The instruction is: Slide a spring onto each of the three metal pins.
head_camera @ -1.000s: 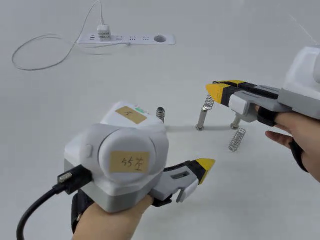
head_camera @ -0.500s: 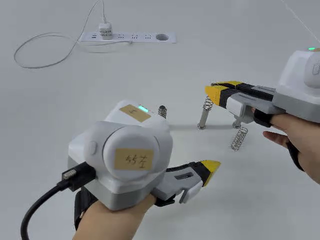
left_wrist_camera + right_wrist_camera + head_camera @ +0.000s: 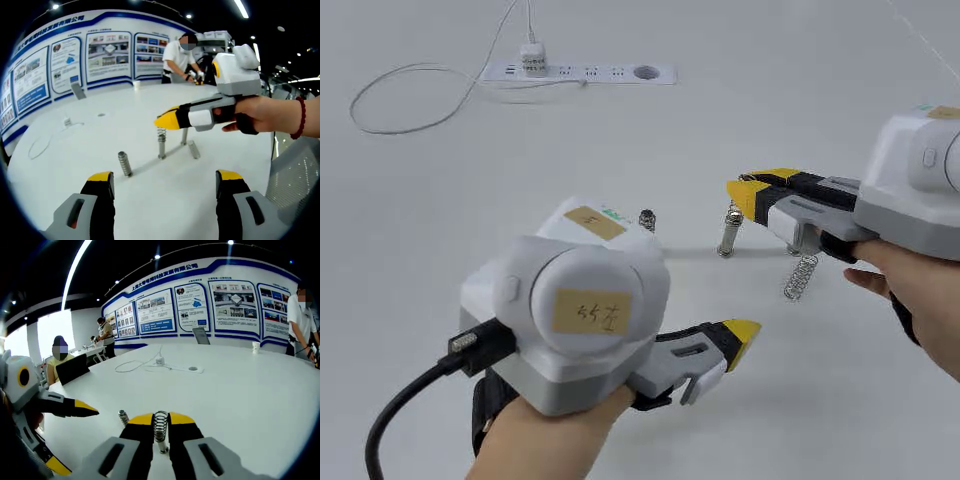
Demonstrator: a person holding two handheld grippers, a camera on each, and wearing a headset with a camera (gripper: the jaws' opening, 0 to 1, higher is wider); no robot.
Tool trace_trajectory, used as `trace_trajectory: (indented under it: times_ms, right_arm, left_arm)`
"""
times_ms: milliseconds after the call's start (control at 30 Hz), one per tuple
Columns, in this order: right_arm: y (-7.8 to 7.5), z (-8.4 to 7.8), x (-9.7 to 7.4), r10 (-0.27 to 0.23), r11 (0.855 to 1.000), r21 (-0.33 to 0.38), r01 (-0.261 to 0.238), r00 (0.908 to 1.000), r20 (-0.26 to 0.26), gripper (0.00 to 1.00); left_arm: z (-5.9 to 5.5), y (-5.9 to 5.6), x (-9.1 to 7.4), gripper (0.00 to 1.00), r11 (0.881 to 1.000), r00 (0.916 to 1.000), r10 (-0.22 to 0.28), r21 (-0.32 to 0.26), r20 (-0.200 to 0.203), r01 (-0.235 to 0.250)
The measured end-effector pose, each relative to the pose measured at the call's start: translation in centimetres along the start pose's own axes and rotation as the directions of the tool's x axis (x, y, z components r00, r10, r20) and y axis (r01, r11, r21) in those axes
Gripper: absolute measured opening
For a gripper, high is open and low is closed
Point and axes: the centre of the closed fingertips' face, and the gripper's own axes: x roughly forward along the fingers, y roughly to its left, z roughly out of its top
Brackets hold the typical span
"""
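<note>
Clamping R gripper (image 3: pixel 160 421): spring (image 3: pixel 160 427) is being pinched on mid pin (image 3: pixel 728 238).
L gripper (image 3: pixel 165 176): is being held near, jaws apart.

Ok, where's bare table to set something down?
Bare table lies between the power strip and the pins, and left of the left gripper. It is crowded around the pins and the loose spring, where the right gripper sits.
</note>
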Motion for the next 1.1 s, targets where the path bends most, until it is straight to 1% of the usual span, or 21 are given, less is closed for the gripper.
trace_trajectory:
  times_ms: [133,533,1100]
  right_arm:
    - [0.2,-0.2,0.0,-0.003,0.999,-0.032,0.003,1.0000,-0.009,0.11]
    - [0.3,-1.6,0.4,-0.008,0.998,-0.062,0.004,0.9984,-0.056,0.11]
    - [0.0,-3.5,1.1,-0.015,0.999,-0.043,0.011,0.9940,-0.109,0.11]
  left_arm:
    - [0.0,-0.1,0.0,0.85,1.000,1.0000,-0.003,-0.002,0.001,0.003]
    - [-0.2,-0.3,0.0,0.84,1.000,0.9999,-0.009,-0.003,-0.006,0.009]
    - [-0.2,-0.2,0.1,0.83,1.000,0.9999,-0.007,-0.002,-0.008,0.007]
